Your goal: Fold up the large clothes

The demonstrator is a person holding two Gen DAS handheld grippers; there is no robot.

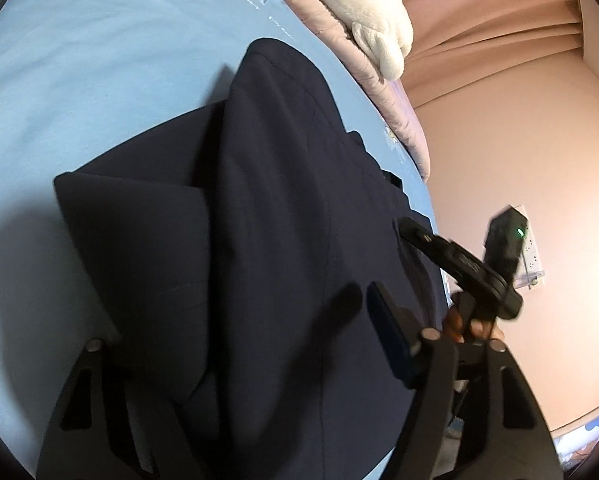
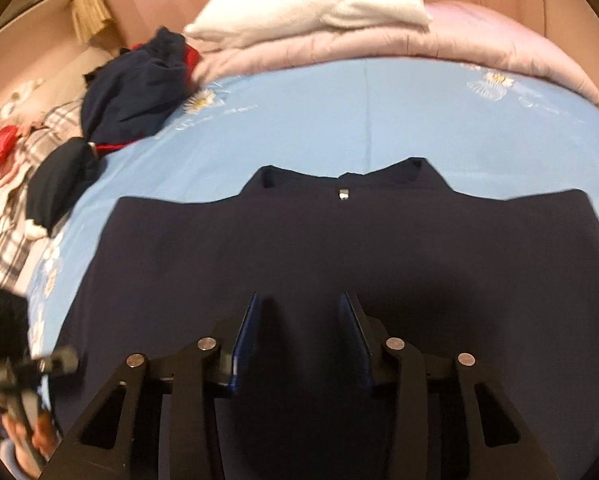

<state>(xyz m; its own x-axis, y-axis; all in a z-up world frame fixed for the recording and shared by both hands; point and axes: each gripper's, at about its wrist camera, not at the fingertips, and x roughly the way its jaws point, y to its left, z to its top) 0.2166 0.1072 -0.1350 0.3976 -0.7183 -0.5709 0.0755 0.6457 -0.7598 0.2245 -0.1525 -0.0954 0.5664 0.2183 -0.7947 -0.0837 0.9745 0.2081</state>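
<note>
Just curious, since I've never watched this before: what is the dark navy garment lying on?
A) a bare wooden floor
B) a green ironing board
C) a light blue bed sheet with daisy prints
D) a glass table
C: the navy garment is spread on the light blue sheet, which has white daisies printed near its edges.

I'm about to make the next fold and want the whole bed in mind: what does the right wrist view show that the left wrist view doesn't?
Only the right wrist view shows the pile of clothes at the far left of the bed, and the garment's collar with its label. Only the left wrist view shows the wall socket and the garment's folded flap. Both show the dark garment, the blue sheet, the white pillow and the pink quilt.
</note>
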